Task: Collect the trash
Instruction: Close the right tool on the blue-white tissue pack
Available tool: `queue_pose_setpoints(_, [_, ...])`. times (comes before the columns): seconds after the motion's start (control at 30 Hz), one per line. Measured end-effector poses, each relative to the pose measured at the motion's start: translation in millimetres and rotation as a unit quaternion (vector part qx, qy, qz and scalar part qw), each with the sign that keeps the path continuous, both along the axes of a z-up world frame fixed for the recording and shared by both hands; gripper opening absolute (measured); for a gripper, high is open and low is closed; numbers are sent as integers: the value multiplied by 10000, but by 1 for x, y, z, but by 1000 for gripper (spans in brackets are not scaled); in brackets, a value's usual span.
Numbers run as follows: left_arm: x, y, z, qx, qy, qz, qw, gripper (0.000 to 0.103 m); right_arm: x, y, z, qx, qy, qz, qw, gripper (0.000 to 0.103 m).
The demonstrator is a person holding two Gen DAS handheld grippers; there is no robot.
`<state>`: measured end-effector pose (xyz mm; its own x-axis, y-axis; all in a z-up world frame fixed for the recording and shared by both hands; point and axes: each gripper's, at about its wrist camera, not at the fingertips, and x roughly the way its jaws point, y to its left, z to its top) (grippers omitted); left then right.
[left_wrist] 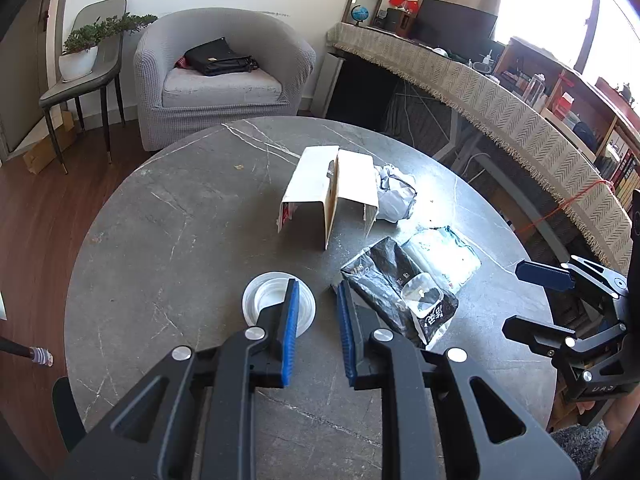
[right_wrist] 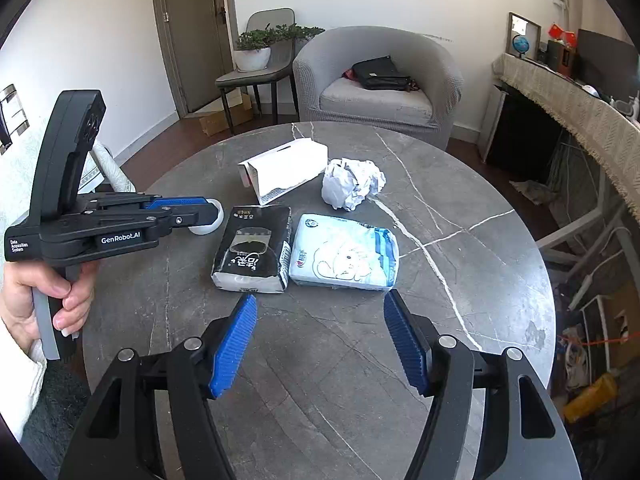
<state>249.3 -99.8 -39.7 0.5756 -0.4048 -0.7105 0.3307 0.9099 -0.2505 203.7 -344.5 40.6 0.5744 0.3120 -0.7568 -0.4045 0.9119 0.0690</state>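
Observation:
On the round grey marble table (left_wrist: 168,216) (right_wrist: 460,184) lie an opened white cardboard box (left_wrist: 328,196) (right_wrist: 286,170), a crumpled white paper ball (left_wrist: 394,194) (right_wrist: 352,182), a black tissue pack (left_wrist: 400,292) (right_wrist: 254,248), a light blue tissue pack (left_wrist: 444,258) (right_wrist: 346,254) and a white tape roll (left_wrist: 266,300) (right_wrist: 208,222). My left gripper (left_wrist: 316,292) (right_wrist: 208,206) is open and empty, hovering between the tape roll and the black pack. My right gripper (right_wrist: 320,312) (left_wrist: 516,296) is open and empty, just short of the two packs.
A grey armchair (left_wrist: 224,76) (right_wrist: 376,84) with a black bag stands behind the table. A chair with a potted plant (left_wrist: 86,46) (right_wrist: 256,50) is at the left. A long cloth-covered desk (left_wrist: 500,96) runs along the right.

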Motion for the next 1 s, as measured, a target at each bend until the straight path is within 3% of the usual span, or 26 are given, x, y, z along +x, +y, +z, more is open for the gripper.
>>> queue_pose_setpoints(0.23, [6, 5, -4, -218, 123, 102, 9996, 14, 9, -19, 1, 89, -120, -336, 9993, 67])
queue_pose_setpoints(0.4, [9, 7, -8, -271, 207, 152, 9993, 11, 24, -14, -10, 242, 66, -341, 9991, 70])
queue_pose_setpoints(0.53, [10, 10, -9, -364, 236, 156, 9989, 10, 35, -3, -16, 152, 126, -390, 9990, 80])
queue_pose_setpoints(1.0, [11, 19, -8, -566, 280, 142, 9979, 5, 64, 7, -37, 296, 488, -496, 9971, 82])
